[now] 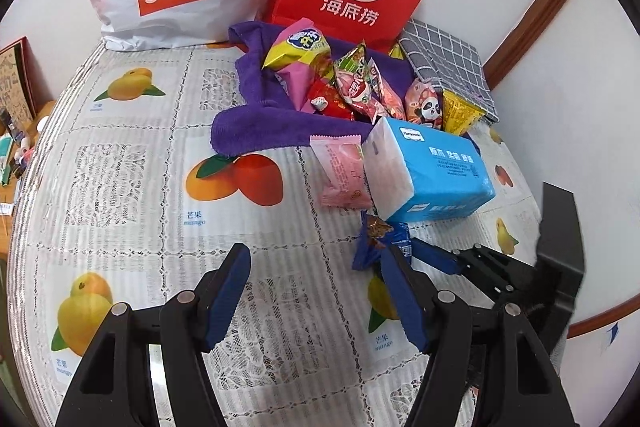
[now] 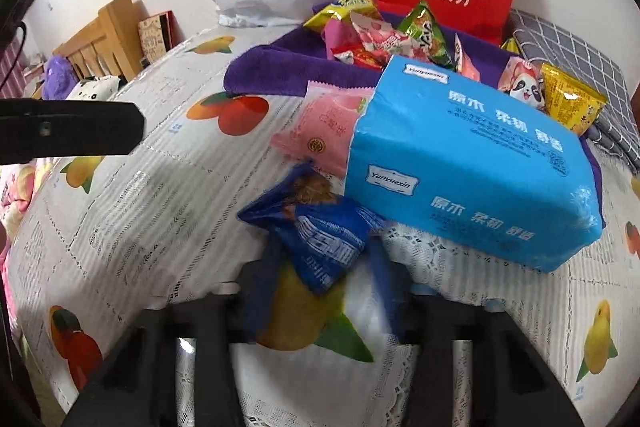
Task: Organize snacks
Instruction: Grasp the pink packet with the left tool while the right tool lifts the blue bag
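Blue snack packet (image 2: 320, 227) sits on the fruit-print tablecloth (image 2: 132, 211) just in front of the blue tissue pack (image 2: 472, 163), long axis running from near-right to far-left, crimped end toward the pink packet (image 2: 320, 127). Right gripper (image 2: 316, 267) has its blue pads on either side of the packet's near end, apparently pinching it; blurred. Left gripper (image 1: 316, 299) hangs wide, nothing between its fingers.

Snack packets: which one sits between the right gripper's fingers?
The dark blue packet, lying on the tablecloth in front of the blue tissue pack. The pink packet lies further back; the rest are piled on the purple towel.
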`<state>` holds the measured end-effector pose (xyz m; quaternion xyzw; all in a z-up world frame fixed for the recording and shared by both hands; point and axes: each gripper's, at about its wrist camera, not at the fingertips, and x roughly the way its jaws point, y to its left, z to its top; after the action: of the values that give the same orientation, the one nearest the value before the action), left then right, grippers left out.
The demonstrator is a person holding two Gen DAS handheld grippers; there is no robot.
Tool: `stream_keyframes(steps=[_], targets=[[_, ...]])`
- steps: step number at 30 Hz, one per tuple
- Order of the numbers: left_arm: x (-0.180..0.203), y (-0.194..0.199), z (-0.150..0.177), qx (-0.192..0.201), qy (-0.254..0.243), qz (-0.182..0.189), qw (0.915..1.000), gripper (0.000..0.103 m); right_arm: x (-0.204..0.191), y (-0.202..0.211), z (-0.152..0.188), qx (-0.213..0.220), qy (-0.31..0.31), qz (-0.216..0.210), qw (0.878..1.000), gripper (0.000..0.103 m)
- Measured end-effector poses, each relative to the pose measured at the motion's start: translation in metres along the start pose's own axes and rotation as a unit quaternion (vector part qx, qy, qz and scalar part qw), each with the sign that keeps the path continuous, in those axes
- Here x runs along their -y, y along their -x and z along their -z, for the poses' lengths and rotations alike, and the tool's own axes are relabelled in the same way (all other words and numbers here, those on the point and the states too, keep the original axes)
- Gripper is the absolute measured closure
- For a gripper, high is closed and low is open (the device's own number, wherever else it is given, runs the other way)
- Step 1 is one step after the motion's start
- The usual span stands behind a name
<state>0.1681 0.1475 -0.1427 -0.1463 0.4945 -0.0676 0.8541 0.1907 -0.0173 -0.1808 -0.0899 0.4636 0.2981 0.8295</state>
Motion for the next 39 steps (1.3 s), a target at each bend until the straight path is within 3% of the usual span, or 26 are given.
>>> stream_keyframes(steps=[11,22,25,27,32,34,39], targets=[[0.014,-0.031,-0.012,-0.018,-0.004,-0.017,0.9997,0.037,0.025,0.030,0.025,0.012,-0.029,-0.012,0.999,0.074],[0.032,-0.075,-0.038,-0.025,-0.023,-0.037,0.9988,0.039,0.081,0.069,0.070,0.011,-0.079,0.036,0.996,0.075],[0.033,-0.086,-0.045,-0.028,-0.022,-0.047,0.9982,0.039,0.096,0.075,0.079,0.010,-0.097,0.041,0.994,0.073],[0.032,-0.092,-0.049,-0.030,-0.016,-0.047,0.9983,0.039,0.103,0.078,0.084,0.009,-0.109,0.037,0.993,0.063],[0.036,-0.103,-0.055,-0.032,-0.017,-0.048,0.9982,0.053,0.104,0.081,0.086,0.019,-0.104,0.036,0.994,0.048],[0.037,-0.106,-0.057,-0.028,-0.021,-0.055,0.9979,0.066,0.102,0.080,0.084,0.022,-0.095,0.042,0.994,0.047],[0.032,-0.101,-0.056,-0.025,-0.017,-0.044,0.9985,0.074,0.102,0.069,0.074,0.020,-0.086,0.043,0.995,0.044]])
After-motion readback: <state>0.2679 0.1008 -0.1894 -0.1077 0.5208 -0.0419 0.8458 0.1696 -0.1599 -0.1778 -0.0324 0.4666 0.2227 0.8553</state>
